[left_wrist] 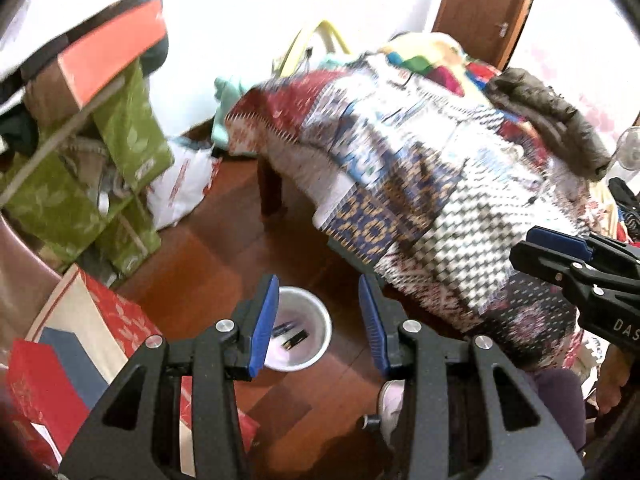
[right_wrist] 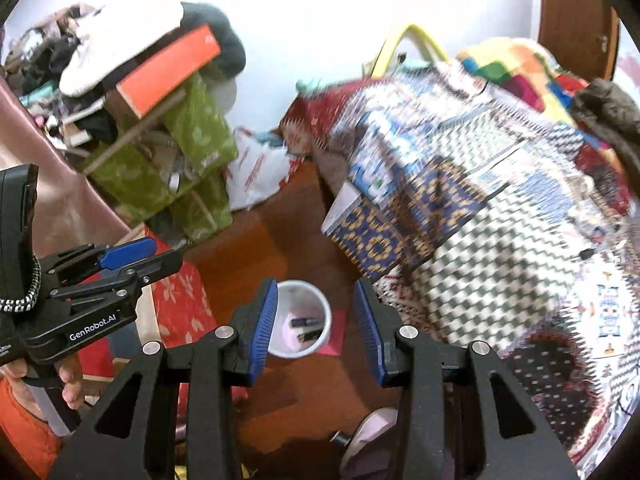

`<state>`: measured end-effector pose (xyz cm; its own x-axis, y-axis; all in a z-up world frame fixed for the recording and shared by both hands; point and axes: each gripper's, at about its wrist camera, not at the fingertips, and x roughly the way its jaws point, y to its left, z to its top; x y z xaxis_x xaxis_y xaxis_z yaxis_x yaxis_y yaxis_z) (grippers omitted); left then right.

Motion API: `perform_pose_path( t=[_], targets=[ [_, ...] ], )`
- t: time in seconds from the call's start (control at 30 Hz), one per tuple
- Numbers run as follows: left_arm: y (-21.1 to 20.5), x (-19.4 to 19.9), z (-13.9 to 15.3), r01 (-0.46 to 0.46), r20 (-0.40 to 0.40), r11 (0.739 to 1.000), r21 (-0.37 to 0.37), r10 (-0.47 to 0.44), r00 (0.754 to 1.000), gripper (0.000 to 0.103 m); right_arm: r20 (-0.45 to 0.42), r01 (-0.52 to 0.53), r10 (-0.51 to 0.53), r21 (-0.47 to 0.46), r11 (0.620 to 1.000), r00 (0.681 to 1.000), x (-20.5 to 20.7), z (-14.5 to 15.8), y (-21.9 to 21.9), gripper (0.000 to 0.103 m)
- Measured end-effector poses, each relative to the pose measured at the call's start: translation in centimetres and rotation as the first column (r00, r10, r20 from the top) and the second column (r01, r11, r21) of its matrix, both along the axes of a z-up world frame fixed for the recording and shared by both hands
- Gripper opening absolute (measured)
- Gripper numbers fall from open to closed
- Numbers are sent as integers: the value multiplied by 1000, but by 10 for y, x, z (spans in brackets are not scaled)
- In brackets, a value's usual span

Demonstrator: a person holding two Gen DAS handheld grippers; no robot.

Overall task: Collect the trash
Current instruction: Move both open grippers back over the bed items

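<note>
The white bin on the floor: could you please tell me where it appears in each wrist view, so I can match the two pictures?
Left wrist view: the white bin sits low and centre, framed between the left gripper's blue fingers.
Right wrist view: again low and centre, between the right gripper's fingers.
Shared landmark: the patterned blanket on the bed, above and right of the bin.

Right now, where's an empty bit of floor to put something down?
Bare wood floor lies between the white bin, the green boxes and the bed. It's crowded left of the bin, by the red boxes.
</note>
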<state>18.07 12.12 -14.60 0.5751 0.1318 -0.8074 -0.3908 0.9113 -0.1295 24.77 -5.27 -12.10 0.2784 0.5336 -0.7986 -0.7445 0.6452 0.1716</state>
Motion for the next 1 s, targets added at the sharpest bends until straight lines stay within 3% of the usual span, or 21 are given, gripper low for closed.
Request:
perform_pose_path(
  t=[0.4, 0.67, 1.0],
  targets=[
    [-90, 22, 70, 108, 151, 992, 69, -118, 981, 40, 106, 124, -135, 104, 987, 985, 12, 62, -93, 36],
    [-148, 62, 93, 207, 191, 975, 79, -218, 957, 40, 173, 227, -247, 126, 966, 953, 33, 87, -159, 37],
    [-209, 126, 100, 324, 194, 943, 76, -333, 923, 40, 190, 350, -368, 121, 929, 910, 69, 92, -232, 37]
  ],
)
